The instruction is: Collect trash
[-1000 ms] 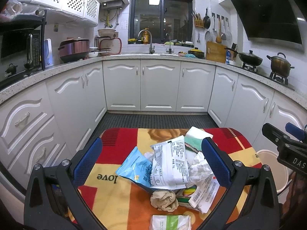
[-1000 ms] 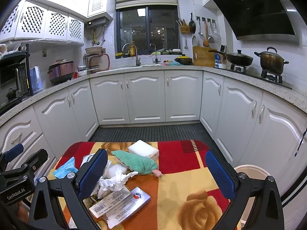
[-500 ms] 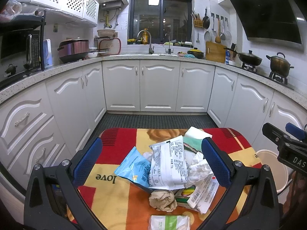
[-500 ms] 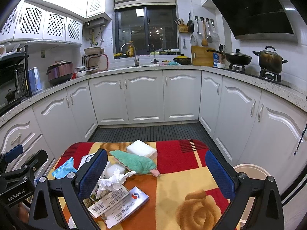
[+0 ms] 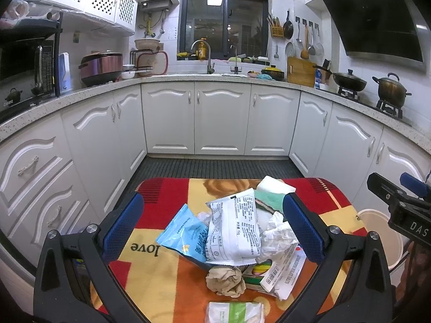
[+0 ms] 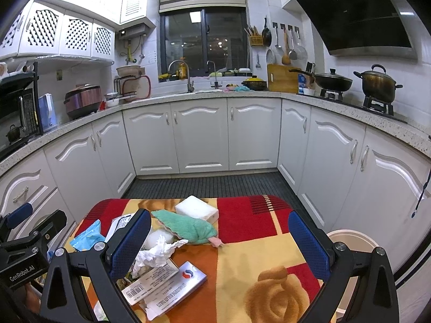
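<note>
On the patterned tablecloth (image 5: pixel 167 277), the left gripper (image 5: pixel 212 226) gapes empty around light, crinkly wrappers (image 5: pixel 231 231) and soft tissue (image 5: pixel 277 235), probably best pinched at edges, while the right gripper (image 6: pixel 218 239) hovers wide and empty.

The left gripper (image 5: pixel 212 223) and the right gripper (image 6: pixel 218 237) both hover level, jaws spread wide and empty, each pointing toward twelve o'clock.

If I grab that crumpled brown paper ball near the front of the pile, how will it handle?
The crumpled brown paper ball looks light and crushable, so it will probably squash between the pads. It sits loose on the tablecloth, so a nudge may roll it.
</note>
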Demonstrator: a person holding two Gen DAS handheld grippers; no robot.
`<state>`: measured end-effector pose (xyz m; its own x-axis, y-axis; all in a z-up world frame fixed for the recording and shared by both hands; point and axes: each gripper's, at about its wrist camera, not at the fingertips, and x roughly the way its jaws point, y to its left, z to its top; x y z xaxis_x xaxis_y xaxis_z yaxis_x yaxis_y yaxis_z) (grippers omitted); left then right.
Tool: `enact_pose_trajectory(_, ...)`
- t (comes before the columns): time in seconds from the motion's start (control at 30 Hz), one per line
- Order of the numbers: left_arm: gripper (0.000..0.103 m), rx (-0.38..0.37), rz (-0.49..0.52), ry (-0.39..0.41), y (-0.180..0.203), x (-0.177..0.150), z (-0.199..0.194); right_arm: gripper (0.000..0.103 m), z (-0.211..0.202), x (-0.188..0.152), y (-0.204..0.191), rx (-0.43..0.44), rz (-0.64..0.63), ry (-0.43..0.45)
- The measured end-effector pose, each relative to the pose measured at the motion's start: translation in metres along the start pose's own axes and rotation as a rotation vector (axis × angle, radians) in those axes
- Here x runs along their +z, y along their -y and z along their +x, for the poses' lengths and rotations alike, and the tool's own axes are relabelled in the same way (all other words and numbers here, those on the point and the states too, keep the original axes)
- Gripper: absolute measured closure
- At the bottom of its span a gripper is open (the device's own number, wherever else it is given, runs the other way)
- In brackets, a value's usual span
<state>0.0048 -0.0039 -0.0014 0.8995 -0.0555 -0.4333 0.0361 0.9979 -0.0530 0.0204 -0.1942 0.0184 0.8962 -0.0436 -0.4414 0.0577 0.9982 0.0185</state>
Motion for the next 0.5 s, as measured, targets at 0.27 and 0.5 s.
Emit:
enact_pose_trajectory(0.27,0.000,0.000,0.003,0.000,0.0024,-0.0017,0.0008,0.002,0.0003,0.0000,0.0010,-0.004,-0.002,0.004)
enact_pose_trajectory(0.5,0.000,-0.003,0.002,-0.001,0.0031,-0.0030,0.0016,0.002,0.0005,0.0005,0.0014,-0.004,-0.002,0.003)
